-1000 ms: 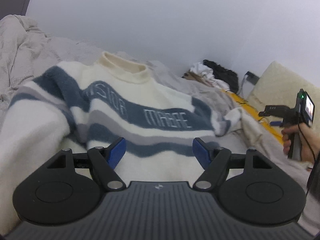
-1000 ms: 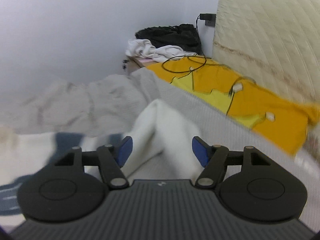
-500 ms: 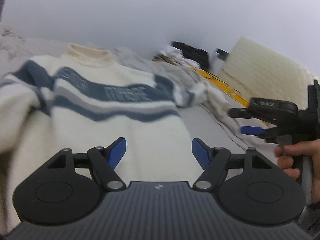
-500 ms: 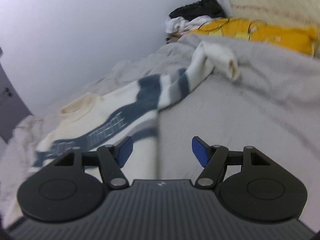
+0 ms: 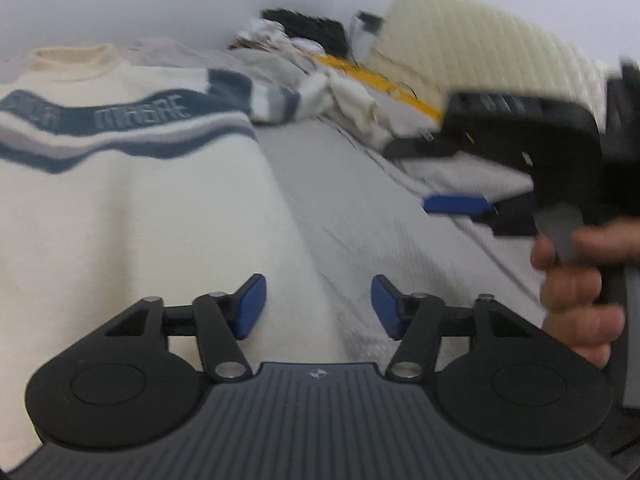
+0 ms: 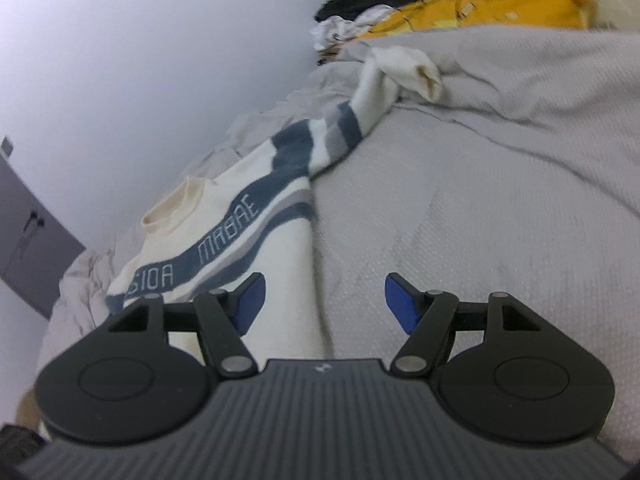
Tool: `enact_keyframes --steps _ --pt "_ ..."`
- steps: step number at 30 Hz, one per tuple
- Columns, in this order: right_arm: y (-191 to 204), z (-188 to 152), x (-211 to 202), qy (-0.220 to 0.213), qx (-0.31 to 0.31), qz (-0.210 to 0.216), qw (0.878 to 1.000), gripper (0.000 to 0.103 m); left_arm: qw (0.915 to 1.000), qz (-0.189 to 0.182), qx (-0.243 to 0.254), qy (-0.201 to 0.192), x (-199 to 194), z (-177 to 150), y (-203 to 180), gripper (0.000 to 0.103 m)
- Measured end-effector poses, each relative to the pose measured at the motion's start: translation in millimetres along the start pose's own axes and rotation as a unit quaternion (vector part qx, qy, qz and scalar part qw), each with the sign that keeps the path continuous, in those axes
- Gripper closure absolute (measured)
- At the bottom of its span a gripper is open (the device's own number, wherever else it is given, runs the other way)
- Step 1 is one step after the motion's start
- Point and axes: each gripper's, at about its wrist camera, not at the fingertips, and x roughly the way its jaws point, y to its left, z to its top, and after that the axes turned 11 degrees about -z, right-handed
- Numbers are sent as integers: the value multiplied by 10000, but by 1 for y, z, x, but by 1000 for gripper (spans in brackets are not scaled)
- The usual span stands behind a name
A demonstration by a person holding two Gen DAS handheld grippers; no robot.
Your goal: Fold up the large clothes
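Note:
A cream sweater (image 5: 132,200) with blue and grey stripes lies flat on the grey bed; it also shows in the right wrist view (image 6: 280,240). Its right sleeve (image 6: 384,80) stretches out toward the far right. My left gripper (image 5: 318,306) is open and empty, low over the sweater's right side edge near the hem. My right gripper (image 6: 324,306) is open and empty over that same edge, with the left pad over the sweater and the right pad over the bed sheet. The right gripper also appears in the left wrist view (image 5: 456,204), held by a hand.
The grey bed sheet (image 6: 500,200) spreads to the right of the sweater. A yellow cloth (image 6: 480,12) with cables, a pile of dark and white clothes (image 6: 360,4) and a cream cushion (image 5: 480,48) lie at the far end. A crumpled blanket (image 6: 76,280) lies at the left.
Both grippers have swung from the sleeve and chest area down to the sweater's right side edge. The right gripper has come closer to the left one. Both stay open.

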Motion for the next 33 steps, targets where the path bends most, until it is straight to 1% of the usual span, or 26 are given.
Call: enact_keyframes --steps 3,4,6,9,10,11,12,13,14,16,18,20,22,23,24,26,28,30,33 --pt "-6 2 16 98 57 34 9999 33 9993 63 316 211 24 -6 -7 40" --pt "-8 3 21 166 112 41 9998 33 9983 184 468 302 33 -8 -11 40" --pt "-13 3 32 287 255 127 9992 33 9960 394 712 361 44 -13 -14 40" --pt "-18 5 43 239 256 3 9994 33 9889 739 1212 447 55 -19 -19 41" --pt "-21 6 46 237 294 -11 9993 33 9856 856 1353 536 59 -21 -20 45" --pt "-25 7 49 237 335 -24 9992 33 9816 1004 1488 650 63 -21 -21 57" --pt "-28 8 52 265 388 -68 9989 33 9775 1161 1604 722 65 -21 -21 63" --pt "-31 9 55 305 429 -78 9986 33 9767 1204 1613 740 65 -19 -19 71" --pt "-34 10 57 341 478 -86 9982 33 9777 1217 1534 762 63 -16 -16 82" --pt "-37 11 59 335 498 -167 9981 33 9831 1169 1213 723 56 -6 -6 88" --pt "-38 10 60 299 455 -188 9983 33 9894 1060 802 593 42 5 6 89" --pt "-36 10 59 300 383 -155 9987 33 9946 951 257 327 21 17 21 90" --pt "-32 8 59 348 272 -71 9990 33 9955 907 -256 36 -1 25 35 90" --pt "-29 6 59 389 214 -23 9990 33 9945 891 -533 -126 -13 29 44 90" --pt "-26 4 59 427 155 40 9990 33 9927 871 -785 -275 -24 31 53 90" --pt "-17 0 58 492 -7 198 9986 33 9861 856 -1304 -572 -43 35 76 90" --pt "-8 -5 58 616 -75 478 9969 33 9773 864 -1765 -792 -57 36 98 90" --pt "-1 -14 63 979 70 987 9903 33 9684 885 -2146 -907 -63 36 119 90" --pt "13 -28 70 1440 195 1645 9756 33 9556 846 -2649 -971 -65 29 143 90"
